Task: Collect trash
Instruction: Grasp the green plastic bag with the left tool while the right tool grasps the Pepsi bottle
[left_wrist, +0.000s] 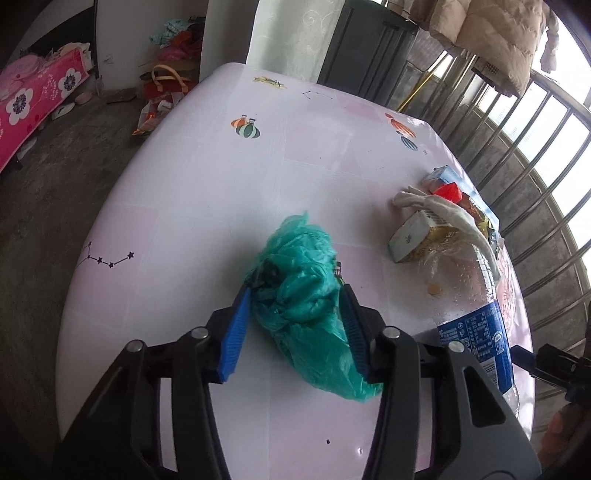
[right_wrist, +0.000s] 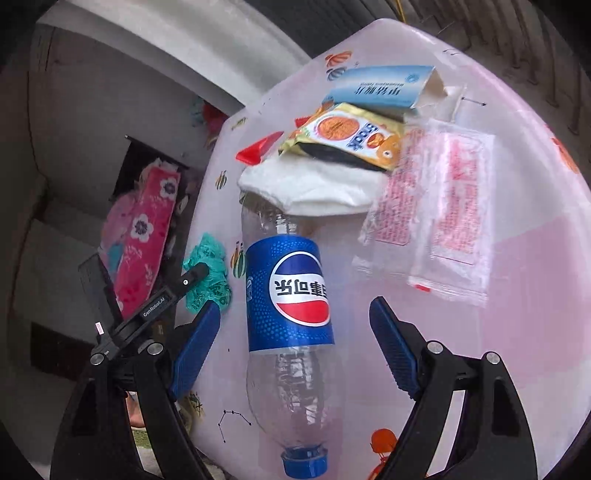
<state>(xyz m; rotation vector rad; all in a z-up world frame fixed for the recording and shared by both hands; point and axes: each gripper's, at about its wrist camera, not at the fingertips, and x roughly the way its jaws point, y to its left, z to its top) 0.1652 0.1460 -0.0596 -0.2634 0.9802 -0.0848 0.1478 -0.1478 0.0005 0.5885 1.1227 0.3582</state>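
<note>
While the left gripper (left_wrist: 295, 314) fingers pinch the green bag (left_wrist: 306, 295), the right gripper (right_wrist: 295, 354) fingers straddle the bottle (right_wrist: 291, 314), spread wide.

A pale pink tablecloth (left_wrist: 207, 206) printed with balloons and star constellations covers the table. Beyond it, a pink floral-print mattress (left_wrist: 33, 99) leans near a pile of bags (left_wrist: 166, 81) on the concrete floor. A beige quilted jacket (left_wrist: 495, 40) hangs over the metal railing (left_wrist: 535, 155).
</note>
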